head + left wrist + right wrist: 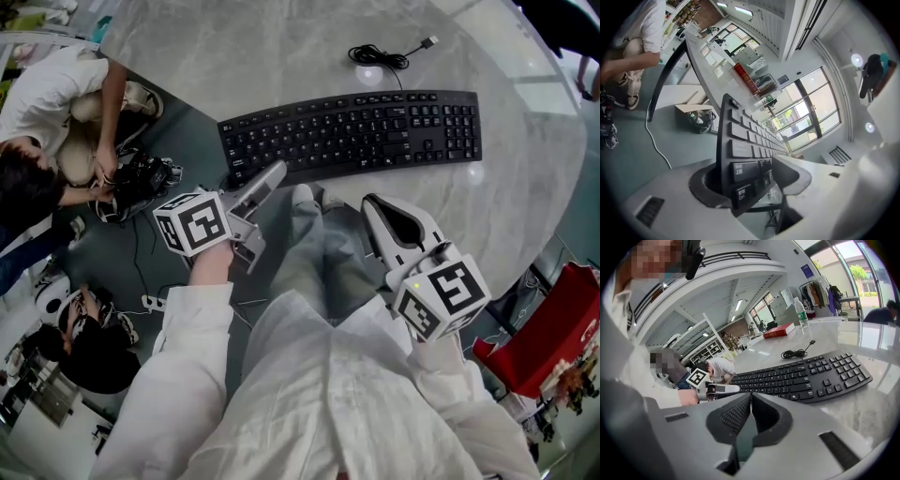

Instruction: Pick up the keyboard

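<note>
While keyboard (352, 131) lies on table (234, 56), left gripper (272, 176) straddles its end for lift, jaws wide, seemingly unclamped; right gripper (373, 204) closed, empty.

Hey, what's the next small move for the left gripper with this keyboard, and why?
Probably squeeze the left gripper firmly shut before any lift. Its jaws straddle the left end of the keyboard, which lies flat on the table, and I cannot tell whether they grip it yet. The right gripper is shut and empty, off the keyboard.
</note>
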### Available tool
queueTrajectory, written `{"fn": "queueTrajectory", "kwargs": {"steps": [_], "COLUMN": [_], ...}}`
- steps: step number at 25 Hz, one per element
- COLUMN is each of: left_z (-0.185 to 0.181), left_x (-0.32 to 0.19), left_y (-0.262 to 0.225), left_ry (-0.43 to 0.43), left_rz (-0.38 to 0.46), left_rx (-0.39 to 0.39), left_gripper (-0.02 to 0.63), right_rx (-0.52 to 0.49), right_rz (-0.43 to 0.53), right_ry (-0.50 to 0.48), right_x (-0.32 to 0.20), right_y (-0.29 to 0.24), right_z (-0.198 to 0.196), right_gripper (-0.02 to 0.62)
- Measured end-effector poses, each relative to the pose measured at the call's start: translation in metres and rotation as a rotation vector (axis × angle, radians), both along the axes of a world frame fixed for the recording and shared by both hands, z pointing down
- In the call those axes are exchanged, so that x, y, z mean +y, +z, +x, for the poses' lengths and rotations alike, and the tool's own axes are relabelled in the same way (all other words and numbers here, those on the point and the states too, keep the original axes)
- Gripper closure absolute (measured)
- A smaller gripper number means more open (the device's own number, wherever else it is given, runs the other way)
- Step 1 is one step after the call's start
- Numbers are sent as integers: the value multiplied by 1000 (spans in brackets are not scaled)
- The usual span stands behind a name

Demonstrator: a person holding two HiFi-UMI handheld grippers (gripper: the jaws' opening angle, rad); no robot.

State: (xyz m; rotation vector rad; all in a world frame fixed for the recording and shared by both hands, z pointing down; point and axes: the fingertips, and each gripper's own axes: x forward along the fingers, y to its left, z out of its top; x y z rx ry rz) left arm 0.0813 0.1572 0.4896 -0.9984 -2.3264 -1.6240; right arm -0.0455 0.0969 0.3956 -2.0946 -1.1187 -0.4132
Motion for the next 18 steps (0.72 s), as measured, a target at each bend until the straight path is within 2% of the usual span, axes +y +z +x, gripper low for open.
{"fn": "queueTrajectory", "kwargs": {"steps": [11, 18], "left_z": [-1, -1], "left_x": [-12, -17], "left_y": [-2, -4], "left_ry": [-23, -41], "left_rz": [76, 112], "left_rx": [-44, -40], "left_gripper": [353, 356], "right_rx": [8, 5], "right_rz": [-10, -15], "right_ry": [-1, 6], "right_x": [-2, -1], "right_y": [-3, -5], "right_z": [-4, -4], "right_gripper": [561, 561]}}
